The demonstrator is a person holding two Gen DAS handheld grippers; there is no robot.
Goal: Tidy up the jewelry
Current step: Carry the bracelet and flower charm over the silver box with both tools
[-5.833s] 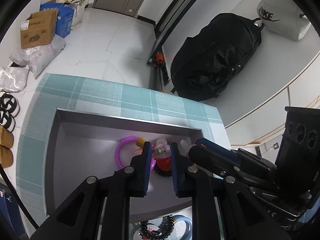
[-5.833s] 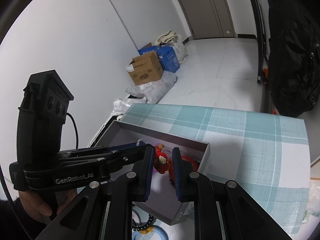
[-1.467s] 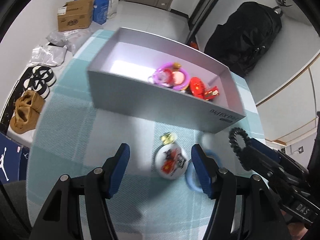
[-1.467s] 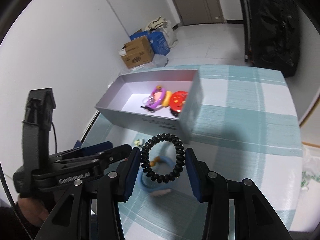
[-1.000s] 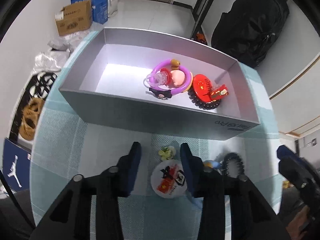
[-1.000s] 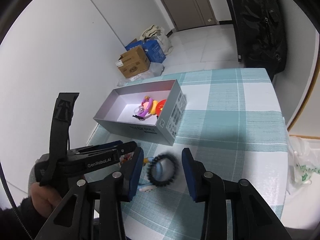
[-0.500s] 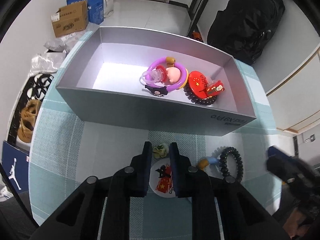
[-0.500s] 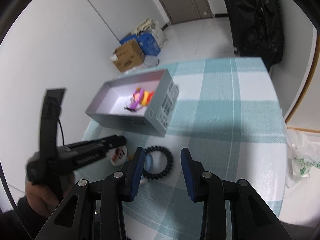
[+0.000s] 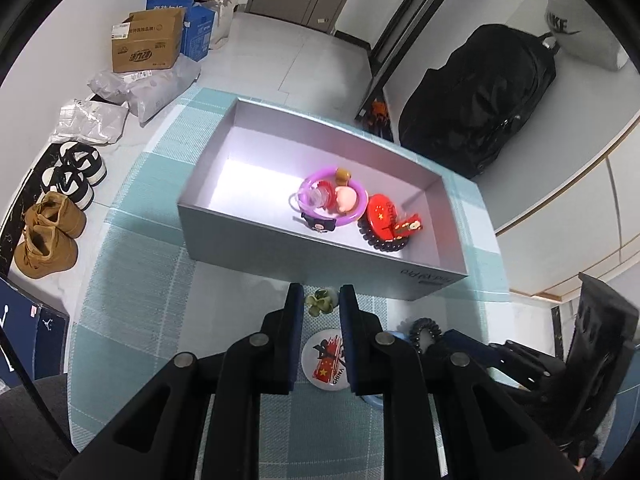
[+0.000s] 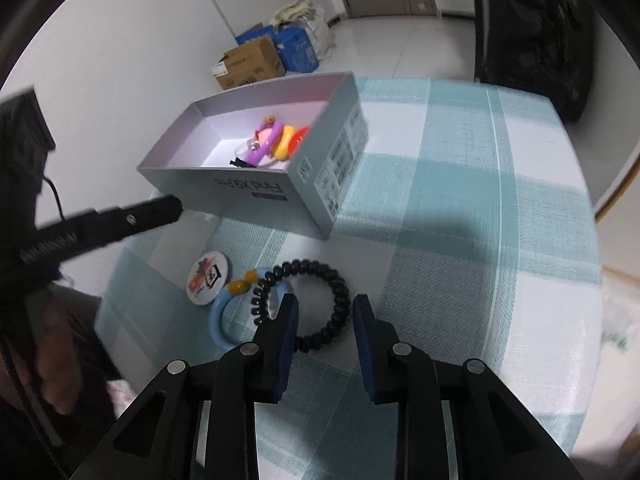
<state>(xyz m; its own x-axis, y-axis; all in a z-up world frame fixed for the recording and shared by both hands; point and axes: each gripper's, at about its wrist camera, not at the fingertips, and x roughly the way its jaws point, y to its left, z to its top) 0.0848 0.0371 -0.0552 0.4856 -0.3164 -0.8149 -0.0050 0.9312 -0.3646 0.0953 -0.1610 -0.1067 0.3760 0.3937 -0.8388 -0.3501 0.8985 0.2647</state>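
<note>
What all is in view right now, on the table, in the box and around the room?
Box: one, grey, on the checked tablecloth.
Bangle: one, purple, in the box.
Red disc: one, in the box, on a dark coil.
Coil bracelet: one, black, on the cloth, overlapping the blue ring.
Ring: one, blue.
Badge: one, white.
Green charm: one, by the box.
Backpack: one, black, floor.
Cartons: brown and blue, floor.
Shoes: two pairs, floor.
Left gripper: narrowly open, empty.
Right gripper: open above the coil bracelet.

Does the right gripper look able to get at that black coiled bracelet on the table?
Probably yes. The right gripper is open just above the black coiled bracelet, which lies flat, overlapping the blue ring. Nothing lies between them; the left gripper is off to one side.
</note>
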